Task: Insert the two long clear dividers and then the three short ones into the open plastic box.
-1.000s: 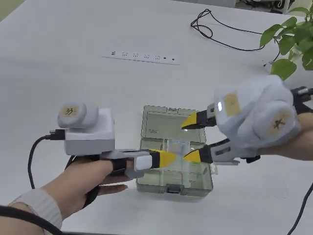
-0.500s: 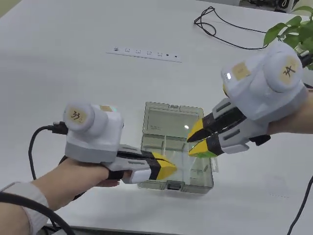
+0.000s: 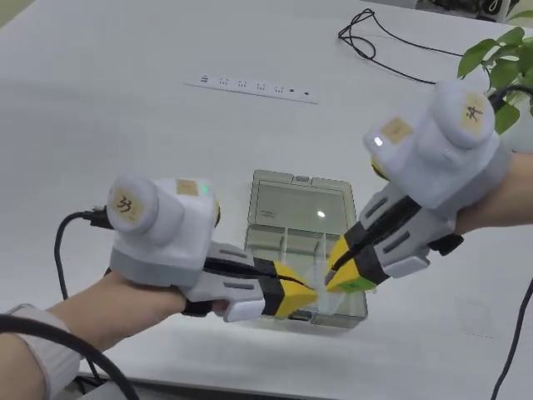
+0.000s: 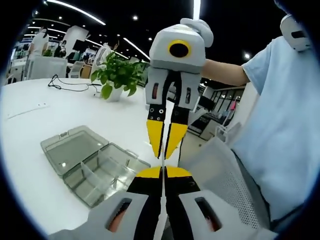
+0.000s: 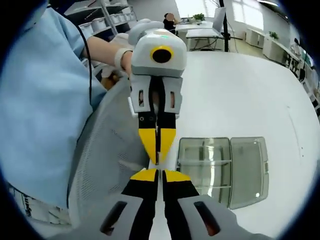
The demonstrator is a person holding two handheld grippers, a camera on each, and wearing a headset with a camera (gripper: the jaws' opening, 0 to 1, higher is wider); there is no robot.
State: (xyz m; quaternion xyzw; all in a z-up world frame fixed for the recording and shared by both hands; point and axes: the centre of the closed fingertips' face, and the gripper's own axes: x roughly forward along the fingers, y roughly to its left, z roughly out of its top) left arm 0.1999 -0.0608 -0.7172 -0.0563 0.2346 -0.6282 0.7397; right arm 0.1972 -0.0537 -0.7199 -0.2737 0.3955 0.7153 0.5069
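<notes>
The open clear plastic box (image 3: 275, 247) lies on the white table, its lid (image 3: 300, 202) folded back and some clear dividers standing in its base (image 4: 95, 172) (image 5: 205, 167). Over the box's near right corner my two grippers meet tip to tip. The left gripper (image 3: 298, 293) (image 4: 162, 172) comes in from the left, jaws shut. Reaching down from the right, the right gripper (image 3: 340, 271) (image 5: 160, 175) is also shut. A small clear divider (image 3: 321, 282) shows faintly between the tips, with a thin pale edge between each pair of jaws.
A white power strip (image 3: 254, 87) lies further back on the table (image 3: 125, 108). A black cable (image 3: 391, 46) and a green plant (image 3: 500, 58) are at the far right. The table's front edge runs just below the box. A mesh chair back (image 5: 105, 165) stands by the table.
The right gripper's jaws, wide open a second ago, have shut. It swung down toward the left gripper's tips, and the left gripper moved right over the box's front corner.
</notes>
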